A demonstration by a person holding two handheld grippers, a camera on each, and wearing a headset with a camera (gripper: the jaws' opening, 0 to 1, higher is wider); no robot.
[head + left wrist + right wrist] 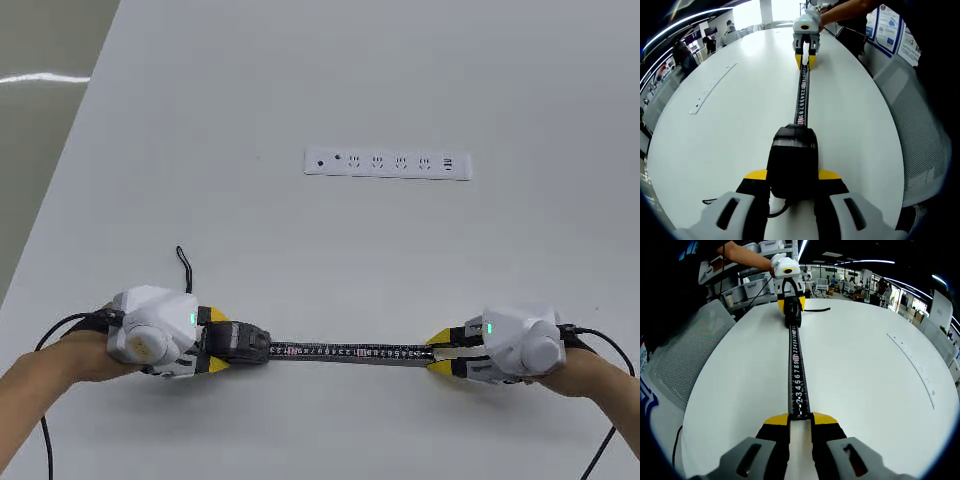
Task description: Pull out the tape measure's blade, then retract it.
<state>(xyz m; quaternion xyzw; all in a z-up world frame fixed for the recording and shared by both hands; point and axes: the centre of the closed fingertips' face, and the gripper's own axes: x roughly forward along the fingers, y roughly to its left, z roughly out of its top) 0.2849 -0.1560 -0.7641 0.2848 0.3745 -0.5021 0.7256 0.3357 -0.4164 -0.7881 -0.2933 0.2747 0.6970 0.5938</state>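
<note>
Head view — left tongs [221, 340] clamp boxy black case [247, 343]; right tongs [440, 352] pinch flat numbered blade [350, 352].

Lower left, the left hand-held gripper [215, 348] points right, jaws clamped on the tape case [240, 343]; lower right, the right hand-held gripper [440, 352] faces it, jaws pinching the blade [350, 351] tip; the left forearm [30, 388] and right forearm [608, 385] enter from the bottom corners.

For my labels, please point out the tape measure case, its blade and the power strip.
tape measure case [238, 343]: head view, top of the housing.
blade [350, 352]: head view, middle of the extended length.
power strip [388, 163]: head view, centre of its face.
</note>
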